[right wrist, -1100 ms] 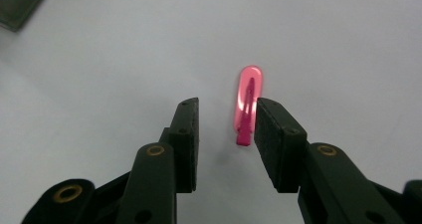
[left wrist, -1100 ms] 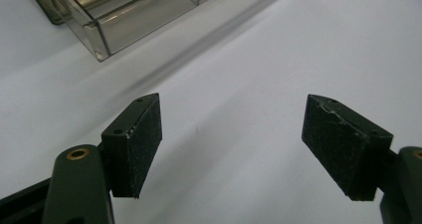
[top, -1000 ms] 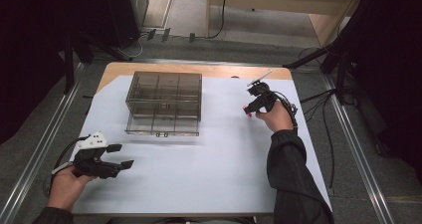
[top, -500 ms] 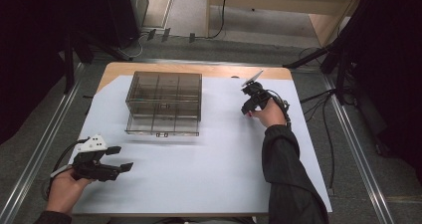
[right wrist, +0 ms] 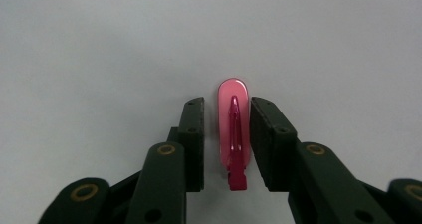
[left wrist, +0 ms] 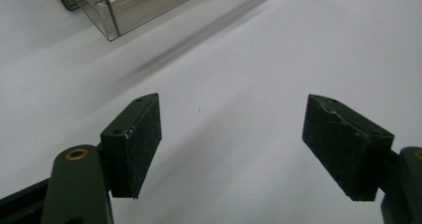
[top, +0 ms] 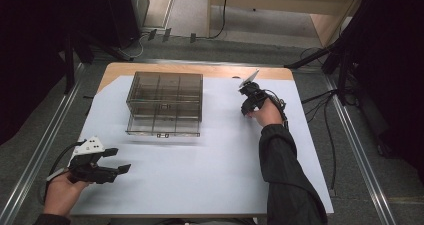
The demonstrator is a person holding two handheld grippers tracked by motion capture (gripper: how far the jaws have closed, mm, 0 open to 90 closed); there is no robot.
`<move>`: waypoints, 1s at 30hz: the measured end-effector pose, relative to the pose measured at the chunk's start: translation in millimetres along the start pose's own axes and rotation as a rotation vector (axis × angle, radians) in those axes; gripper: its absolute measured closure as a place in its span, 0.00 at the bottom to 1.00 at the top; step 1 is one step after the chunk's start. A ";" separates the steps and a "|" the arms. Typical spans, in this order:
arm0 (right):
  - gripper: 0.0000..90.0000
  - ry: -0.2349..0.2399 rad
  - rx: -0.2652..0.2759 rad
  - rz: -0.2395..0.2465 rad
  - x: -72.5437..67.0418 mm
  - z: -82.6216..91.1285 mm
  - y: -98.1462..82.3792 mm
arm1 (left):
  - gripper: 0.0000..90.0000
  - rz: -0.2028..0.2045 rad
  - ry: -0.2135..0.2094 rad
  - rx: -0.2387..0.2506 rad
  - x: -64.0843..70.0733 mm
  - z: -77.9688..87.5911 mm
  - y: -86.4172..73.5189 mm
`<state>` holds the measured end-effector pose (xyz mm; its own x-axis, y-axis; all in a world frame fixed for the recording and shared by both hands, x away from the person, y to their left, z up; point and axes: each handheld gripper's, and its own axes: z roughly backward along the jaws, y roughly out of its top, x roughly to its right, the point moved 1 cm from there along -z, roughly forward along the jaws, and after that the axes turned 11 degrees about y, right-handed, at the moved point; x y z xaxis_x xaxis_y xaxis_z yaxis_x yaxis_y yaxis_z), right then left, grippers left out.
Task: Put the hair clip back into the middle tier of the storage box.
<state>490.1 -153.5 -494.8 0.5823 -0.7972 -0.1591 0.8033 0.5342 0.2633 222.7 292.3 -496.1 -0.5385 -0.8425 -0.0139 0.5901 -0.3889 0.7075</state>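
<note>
Near the left edge of the white, matte tabletop (top: 215, 185), the left gripper (top: 114, 161) rests with its rough black pads (left wrist: 142, 134) spread wide over bare surface, unmoved since a second ago. Farther off sits a smoky clear plastic organizer box (top: 165, 104) with square compartments. At far right, the right gripper (top: 246, 106), now nearer the far edge, has just been closing; its own view shows a glossy pink hair clip (right wrist: 233, 134), rounded at the tip, lying flat and snug between the pads.
</note>
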 end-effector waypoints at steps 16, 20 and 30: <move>0.86 0.011 -0.004 -0.003 -1.3 0.2 0.4 | 0.27 0.008 0.013 0.003 -2.1 1.3 -1.1; 0.86 0.013 -0.003 -0.002 -0.8 0.6 0.7 | 0.27 0.007 0.016 0.003 -2.1 1.1 -1.2; 0.86 0.024 0.025 0.002 -4.2 12.9 0.7 | 0.27 0.009 0.016 -0.001 -3.2 0.8 -1.0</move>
<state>486.6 -153.4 -481.6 0.5873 -0.7888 -0.1811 0.7987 0.5288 0.2870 223.4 295.7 -496.3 -0.5232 -0.8520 -0.0190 0.5957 -0.3815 0.7068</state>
